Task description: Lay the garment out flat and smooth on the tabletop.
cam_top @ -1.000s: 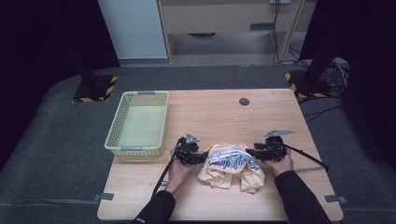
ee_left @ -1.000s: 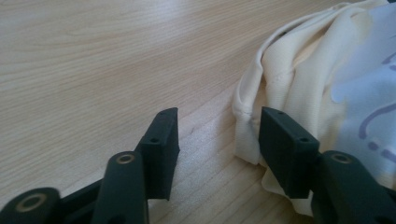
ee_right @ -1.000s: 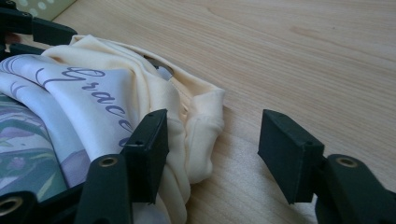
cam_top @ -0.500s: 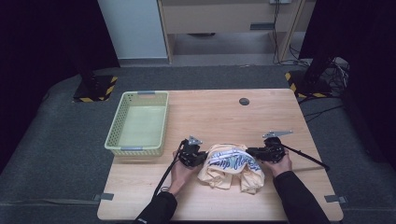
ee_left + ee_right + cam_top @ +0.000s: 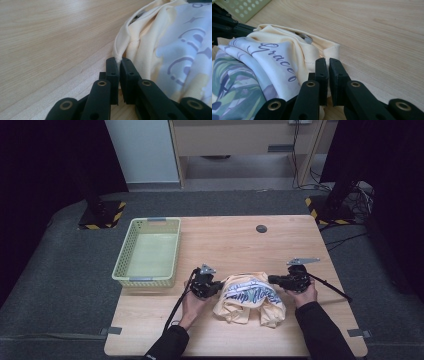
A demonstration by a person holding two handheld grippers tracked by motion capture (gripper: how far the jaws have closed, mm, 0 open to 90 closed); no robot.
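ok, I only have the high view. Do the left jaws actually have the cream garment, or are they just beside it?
Observer: They have it. In the left gripper view the left gripper is shut, with a cream fold of the garment pinched between its tips.
Operator: And the right one?
Observer: The right gripper is shut too. It is closed on the cream cloth by a corner of the garment, low over the table.
Operator: Can you read the print?
Observer: Partly. The right gripper view shows purple script lettering on a pale panel, with a green leaf pattern below it.
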